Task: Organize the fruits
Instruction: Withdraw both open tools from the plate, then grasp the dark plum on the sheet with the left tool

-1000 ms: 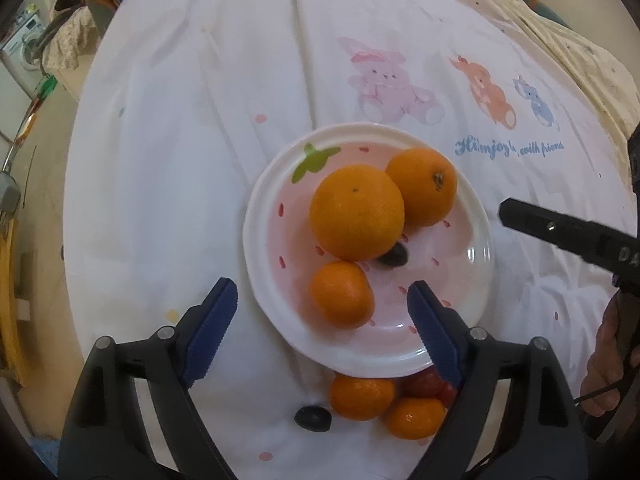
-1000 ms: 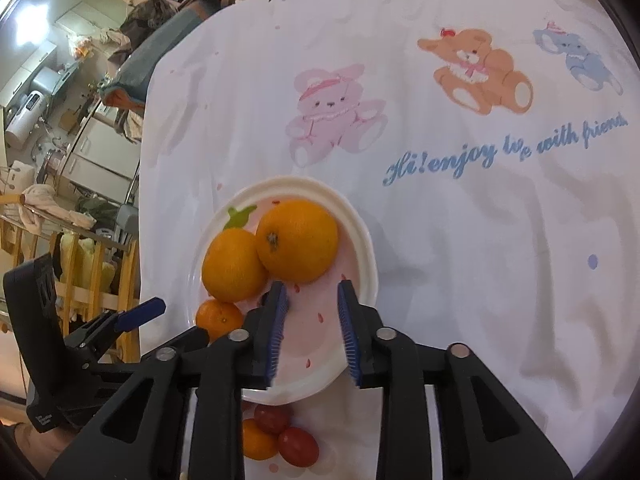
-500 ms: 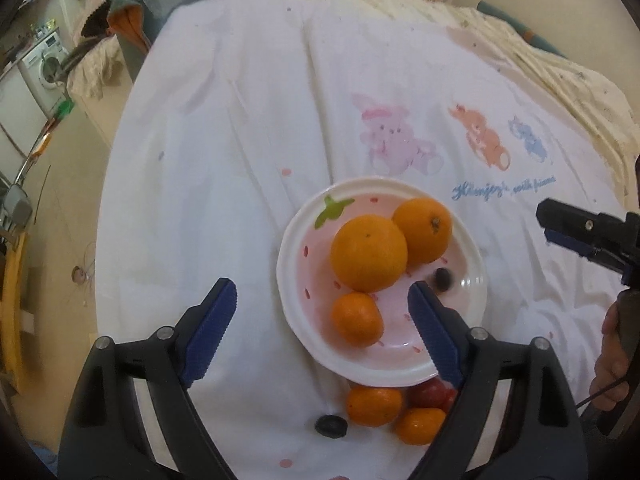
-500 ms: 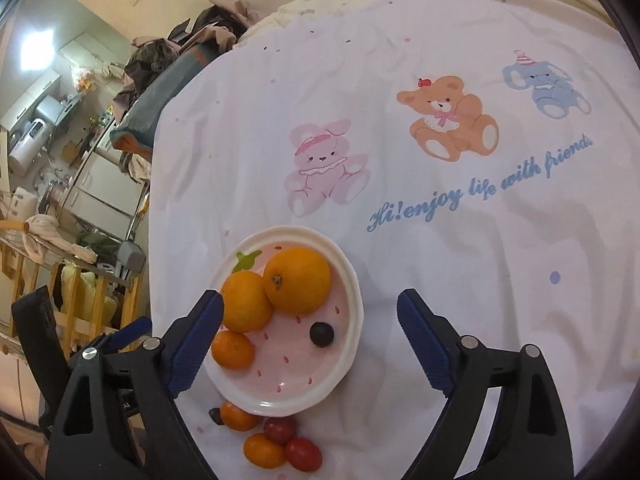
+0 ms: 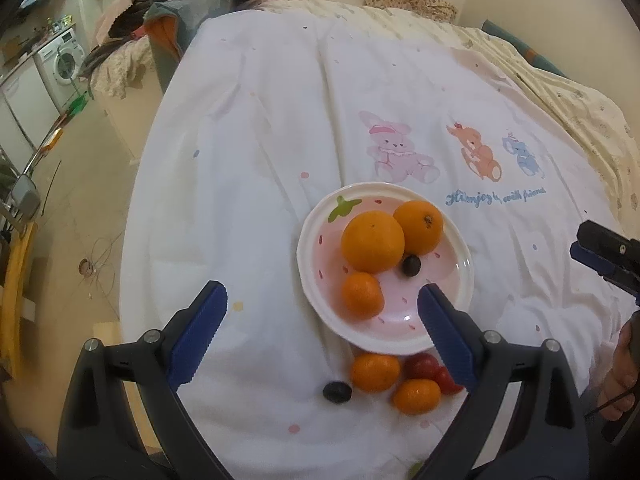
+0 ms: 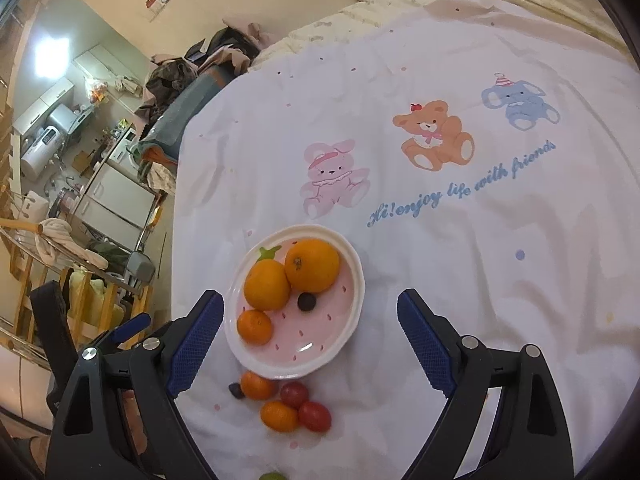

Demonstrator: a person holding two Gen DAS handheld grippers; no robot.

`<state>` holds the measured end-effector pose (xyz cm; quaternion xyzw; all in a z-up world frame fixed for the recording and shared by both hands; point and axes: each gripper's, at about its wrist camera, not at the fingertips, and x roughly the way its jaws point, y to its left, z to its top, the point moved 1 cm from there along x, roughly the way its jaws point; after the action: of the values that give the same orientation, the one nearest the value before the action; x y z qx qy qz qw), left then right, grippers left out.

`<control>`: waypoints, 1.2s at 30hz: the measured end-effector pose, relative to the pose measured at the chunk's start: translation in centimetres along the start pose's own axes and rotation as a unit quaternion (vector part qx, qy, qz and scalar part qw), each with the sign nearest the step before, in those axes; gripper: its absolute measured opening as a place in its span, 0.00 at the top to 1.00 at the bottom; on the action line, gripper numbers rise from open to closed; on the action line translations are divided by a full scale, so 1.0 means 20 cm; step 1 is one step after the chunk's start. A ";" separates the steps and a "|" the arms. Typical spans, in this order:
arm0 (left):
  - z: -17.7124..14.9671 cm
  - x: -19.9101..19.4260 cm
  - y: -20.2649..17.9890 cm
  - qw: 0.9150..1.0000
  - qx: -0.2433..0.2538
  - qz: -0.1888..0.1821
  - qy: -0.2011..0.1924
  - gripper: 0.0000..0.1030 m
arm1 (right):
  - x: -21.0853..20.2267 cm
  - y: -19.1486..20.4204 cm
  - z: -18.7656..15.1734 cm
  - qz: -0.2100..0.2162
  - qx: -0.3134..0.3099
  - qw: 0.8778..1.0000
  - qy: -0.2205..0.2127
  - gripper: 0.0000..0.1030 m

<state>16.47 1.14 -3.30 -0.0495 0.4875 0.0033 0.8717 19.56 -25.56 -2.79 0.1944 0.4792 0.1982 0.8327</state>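
The left tongs (image 5: 322,312) stand wide with nothing between the pads; the plate (image 5: 464,276) lies ahead of them toward the right pad, whose tip overlaps its near rim in the picture; on it, left to right, sit a mandarin (image 5: 362,295), a big orange (image 5: 373,241), a dark grape (image 5: 411,265) and a second orange (image 5: 419,227). Nearer than the plate, on the sheet (image 5: 260,168), lie another grape (image 5: 337,392), two mandarins (image 5: 375,372) and red tomatoes (image 5: 420,365), partly hidden behind that right pad. The right tongs (image 6: 310,328) also gape wide, holding nothing; the plate (image 6: 356,276) sits just inside their left pad. The left view shows a washer (image 5: 64,66) off left and the other tongs' tip at the right edge; the right view shows both tomatoes (image 6: 315,416) unhidden, the printed bear (image 6: 434,138) and its caption readable, and a kitchen beyond the bed's left side.
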 end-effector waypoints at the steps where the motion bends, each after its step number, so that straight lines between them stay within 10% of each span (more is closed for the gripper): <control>1: -0.01 -0.02 0.00 1.000 -0.003 0.000 -0.003 0.08 | -0.01 0.00 -0.01 0.000 0.000 1.000 -0.001 0.12; 25: -0.23 -0.07 0.06 0.999 -0.039 0.011 0.036 0.08 | -0.11 0.04 -0.32 -0.026 -0.003 1.000 0.009 0.12; 36: -0.35 0.14 0.12 0.987 -0.060 0.010 0.146 0.16 | -0.03 0.01 -0.32 -0.032 0.022 0.999 0.031 0.12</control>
<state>11.90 2.73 -9.60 -0.0969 0.6085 0.0343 0.7868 13.62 -24.82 -5.26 0.1906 0.5149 0.1669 0.8190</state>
